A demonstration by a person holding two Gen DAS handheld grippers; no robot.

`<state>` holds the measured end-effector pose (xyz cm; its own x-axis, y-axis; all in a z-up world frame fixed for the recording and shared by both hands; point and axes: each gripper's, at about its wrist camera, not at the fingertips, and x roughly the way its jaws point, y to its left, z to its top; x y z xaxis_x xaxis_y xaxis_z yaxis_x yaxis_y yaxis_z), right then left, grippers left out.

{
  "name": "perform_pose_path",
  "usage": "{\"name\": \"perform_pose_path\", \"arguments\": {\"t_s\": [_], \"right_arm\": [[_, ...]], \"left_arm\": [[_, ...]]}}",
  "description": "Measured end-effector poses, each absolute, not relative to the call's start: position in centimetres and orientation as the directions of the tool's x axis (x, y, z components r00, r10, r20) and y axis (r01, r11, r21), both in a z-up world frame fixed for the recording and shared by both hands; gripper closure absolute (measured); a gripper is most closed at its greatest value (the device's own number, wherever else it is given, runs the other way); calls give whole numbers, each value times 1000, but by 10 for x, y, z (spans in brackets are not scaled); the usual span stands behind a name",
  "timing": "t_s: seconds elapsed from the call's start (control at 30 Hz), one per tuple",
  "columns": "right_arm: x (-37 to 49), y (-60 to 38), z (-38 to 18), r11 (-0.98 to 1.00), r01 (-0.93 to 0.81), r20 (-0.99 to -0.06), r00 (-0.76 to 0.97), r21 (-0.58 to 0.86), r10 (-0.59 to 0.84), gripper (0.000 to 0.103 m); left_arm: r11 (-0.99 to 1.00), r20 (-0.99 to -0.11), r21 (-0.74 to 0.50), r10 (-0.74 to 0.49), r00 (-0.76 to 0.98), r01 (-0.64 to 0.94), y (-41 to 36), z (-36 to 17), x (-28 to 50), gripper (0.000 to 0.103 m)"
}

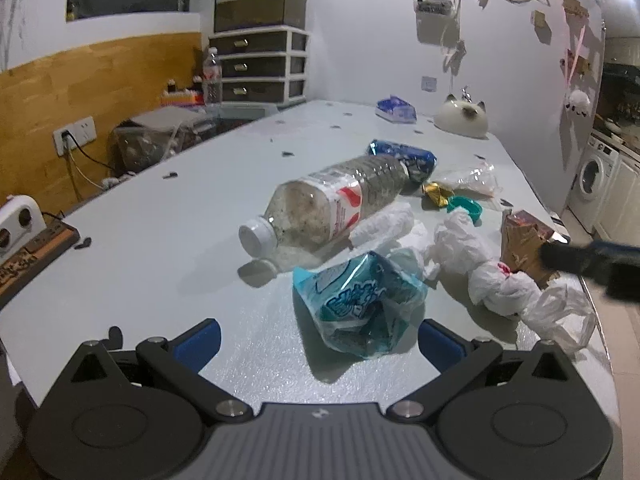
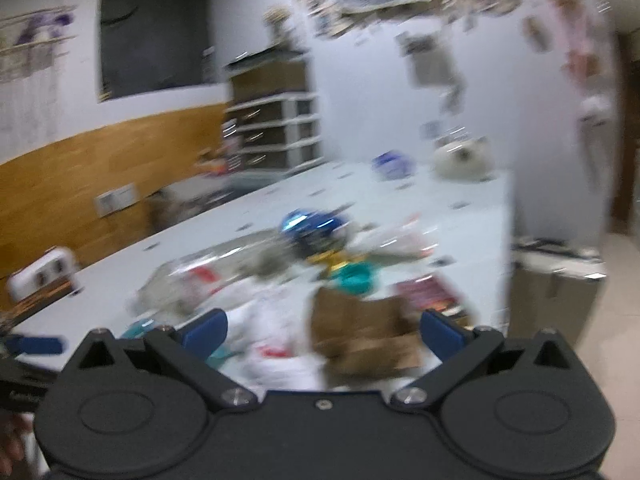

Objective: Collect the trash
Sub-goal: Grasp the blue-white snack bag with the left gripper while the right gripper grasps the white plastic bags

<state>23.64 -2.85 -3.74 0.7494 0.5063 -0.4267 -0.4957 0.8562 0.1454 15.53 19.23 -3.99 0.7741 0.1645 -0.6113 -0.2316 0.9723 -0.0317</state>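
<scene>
Trash lies in a pile on the pale table (image 1: 160, 240). A clear plastic bottle (image 1: 328, 208) lies on its side. A blue-green plastic wrapper (image 1: 360, 300) sits just ahead of my left gripper (image 1: 320, 340), which is open with the wrapper between its blue fingertips. A crumpled white bag (image 1: 500, 276), a torn brown carton (image 1: 524, 240), a blue crushed can (image 1: 404, 158), a teal cap (image 1: 466, 206) and gold foil (image 1: 436, 194) lie beyond. In the blurred right wrist view, my right gripper (image 2: 324, 332) is open over the brown carton (image 2: 360, 336) and white bag (image 2: 272, 344).
A cat-shaped white dish (image 1: 462, 118) and a blue tissue pack (image 1: 396, 110) sit at the table's far end. A drawer unit (image 1: 260, 64) stands behind. A power strip (image 1: 32, 248) lies at the left edge. The table's right edge drops to tiled floor near a washing machine (image 1: 592, 184).
</scene>
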Motion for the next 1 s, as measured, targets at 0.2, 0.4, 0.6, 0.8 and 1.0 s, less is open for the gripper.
{"name": "perform_pose_path", "arguments": {"t_s": [0.2,0.4,0.6,0.8,1.0], "right_arm": [[241,-9,-63,824,-540,-508,667,174,545,34],[236,-4,-81,827,-540,-531,660,156,531,51],[226,-3,-81,830,-544,-528,672,125,520,52],[223,-8,-79,826,-542,-534,658,154,531,53],[222,-11,-78,825,-539,-536,653,167,535,53]], "left_arm": [[980,-597,-76,103,795,-184,201,-39,161,0],[951,-581,-204,72,811,-231,210,-40,181,0],[970,-575,-142,80,814,-196,194,-49,202,0],[977,-575,-148,41,817,-154,194,-54,196,11],[983,-579,-114,52,814,-145,204,-52,174,42]]}}
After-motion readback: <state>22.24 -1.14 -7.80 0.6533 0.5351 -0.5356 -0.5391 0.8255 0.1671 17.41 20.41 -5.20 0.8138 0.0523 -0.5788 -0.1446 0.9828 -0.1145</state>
